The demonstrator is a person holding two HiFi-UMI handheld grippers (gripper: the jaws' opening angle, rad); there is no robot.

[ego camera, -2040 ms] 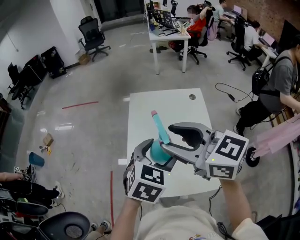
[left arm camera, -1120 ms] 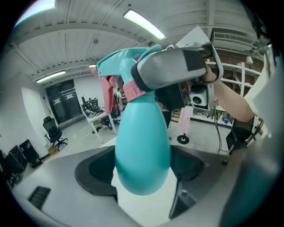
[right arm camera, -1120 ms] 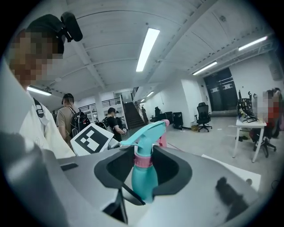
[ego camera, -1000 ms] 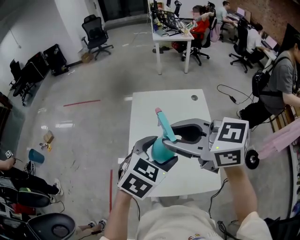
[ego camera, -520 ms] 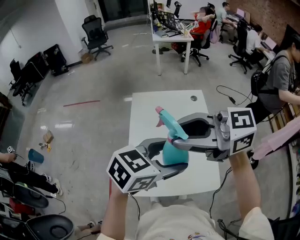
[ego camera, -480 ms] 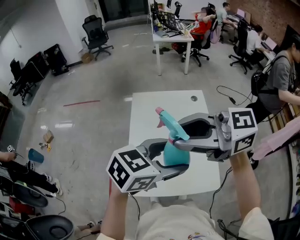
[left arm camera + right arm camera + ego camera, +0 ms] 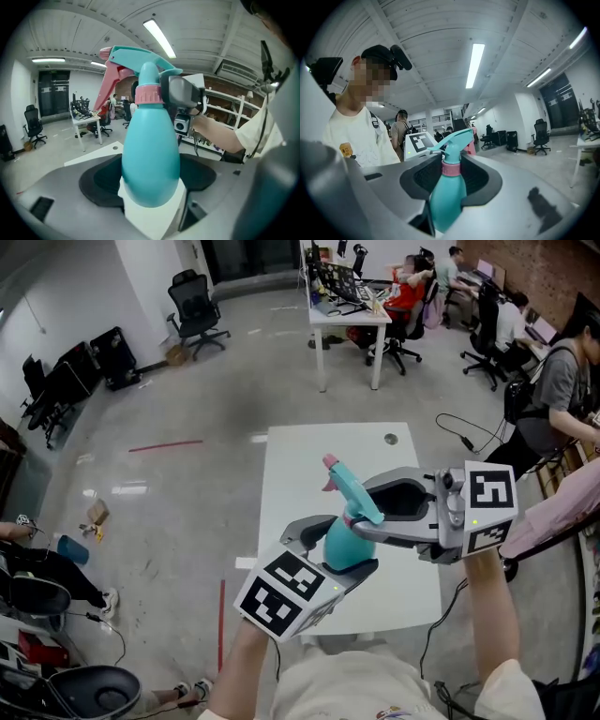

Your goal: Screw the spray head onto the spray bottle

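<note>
A teal spray bottle (image 7: 345,547) hangs in the air over the white table (image 7: 300,460), with its teal spray head (image 7: 353,491) and pink trigger seated on a pink collar (image 7: 149,94). My left gripper (image 7: 333,557) is shut on the bottle's round body (image 7: 150,159), a pad pressing on each side. My right gripper (image 7: 362,525) comes in from the right and is shut on the neck at the collar (image 7: 451,168). The bottle stands nearly upright in both gripper views, nozzle pointing away from me. The bottle's base is hidden behind the left gripper.
The table has a cable hole (image 7: 391,439) near its far right corner. A person (image 7: 562,381) stands at the right beside it. Further back are a white desk (image 7: 349,317) with seated people and an office chair (image 7: 192,304) on the grey floor.
The bottle has shifted slightly right with both grippers on it. The left gripper has turned, so its marker cube now sits lower and closer to me. The right gripper stays on the neck.
</note>
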